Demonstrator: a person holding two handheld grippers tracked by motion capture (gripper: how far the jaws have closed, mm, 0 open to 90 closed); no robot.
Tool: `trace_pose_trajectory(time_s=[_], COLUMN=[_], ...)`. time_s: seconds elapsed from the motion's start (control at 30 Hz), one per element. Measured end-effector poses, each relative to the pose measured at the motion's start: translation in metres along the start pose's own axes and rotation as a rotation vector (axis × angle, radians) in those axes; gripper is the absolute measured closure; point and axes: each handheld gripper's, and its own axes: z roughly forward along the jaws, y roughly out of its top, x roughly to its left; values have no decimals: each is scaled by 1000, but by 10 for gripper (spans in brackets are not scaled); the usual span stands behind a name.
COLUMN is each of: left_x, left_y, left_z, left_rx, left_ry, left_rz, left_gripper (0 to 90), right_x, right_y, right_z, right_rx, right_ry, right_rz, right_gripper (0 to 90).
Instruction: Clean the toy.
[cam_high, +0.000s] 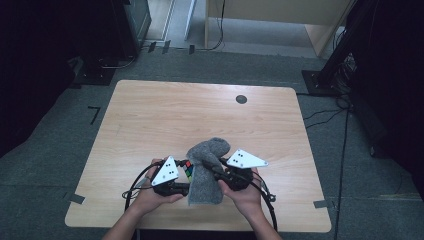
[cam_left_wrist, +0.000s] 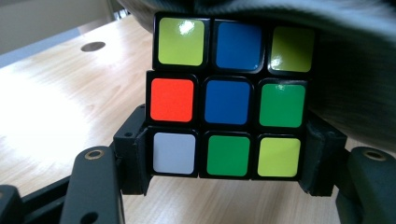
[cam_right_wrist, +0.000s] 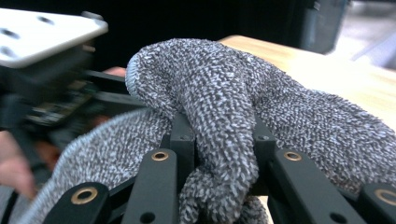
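A scrambled puzzle cube (cam_left_wrist: 227, 96) with yellow, blue, green, red and white squares sits between the jaws of my left gripper (cam_left_wrist: 226, 161), which is shut on its bottom row. In the high view the cube (cam_high: 188, 169) peeks out beside the left gripper (cam_high: 181, 175), partly under a grey knitted cloth (cam_high: 206, 170). My right gripper (cam_right_wrist: 223, 154) is shut on a bunched fold of the grey cloth (cam_right_wrist: 224, 107). From above, the right gripper (cam_high: 220, 175) meets the cloth from the right. The cloth drapes over the cube's top.
The wooden table (cam_high: 165, 115) has a round dark hole (cam_high: 241, 99) near its far edge. Cables (cam_high: 131, 190) trail from both grippers at the near edge. Dark stands (cam_high: 340, 50) and floor cables surround the table.
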Motion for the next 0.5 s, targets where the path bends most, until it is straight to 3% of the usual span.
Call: trace_pose_trajectory(time_s=[0.07,0.13,0.27,0.37,0.4,0.5], left_x=[2,3,2,1,1,2], left_y=[0,0,-1,-1,-1,0], left_z=[-2,-2,1,2,1,-2], left_rx=[-9,-13,3,6,0,-17], left_ry=[2,-1,-1,2,3,0], left_rz=[-12,-24,-22,-16,-15,-24], left_gripper=[340,340,340,340,341,340], right_x=[-13,-16,-1,9,7,-9], right_y=[-5,-6,1,4,3,-3], right_z=[-1,-3,-2,0,0,-1], right_rx=[16,21,-13,-4,-3,13], right_ry=[-34,-36,44,22,21,-41], right_rz=[67,95,41,-20,-11,58], right_gripper=[718,718,708,706,706,708])
